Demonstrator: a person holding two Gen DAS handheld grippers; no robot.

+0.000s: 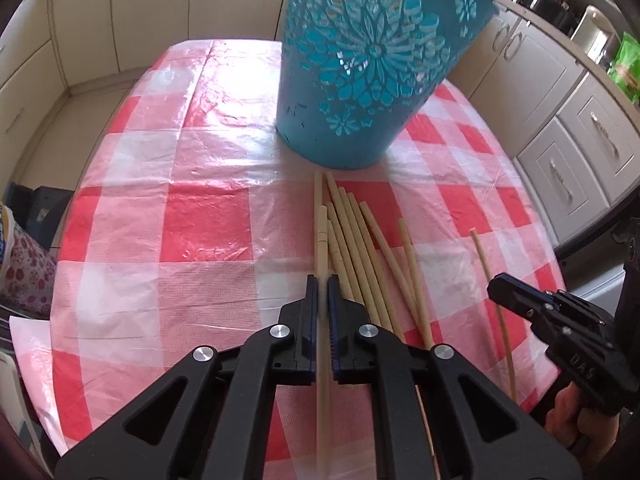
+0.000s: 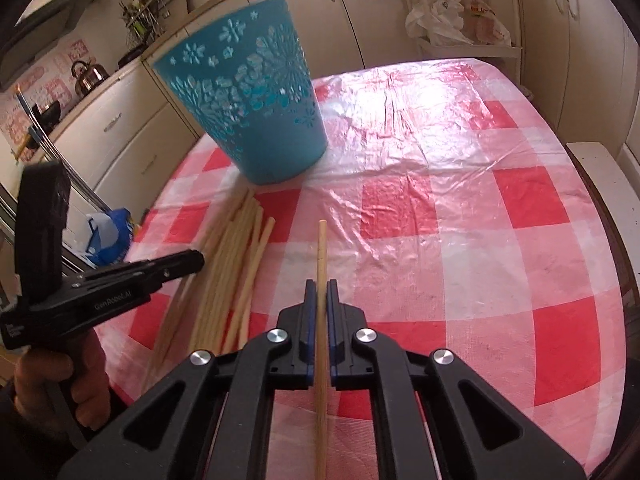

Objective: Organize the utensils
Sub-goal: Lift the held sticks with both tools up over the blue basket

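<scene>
Chopsticks (image 1: 360, 256) lie in a loose fan on the checked tablecloth (image 1: 168, 208), long axes running away from both tools toward the blue perforated basket (image 1: 360, 64) ahead. The left gripper (image 1: 321, 280) is clamped on 1 pale chopstick (image 1: 320, 232), which runs straight along its fingers and points forward at the basket. The right gripper (image 2: 321, 284) pinches another chopstick (image 2: 321, 248) the same way, tip ahead, with the pile to its left.
</scene>
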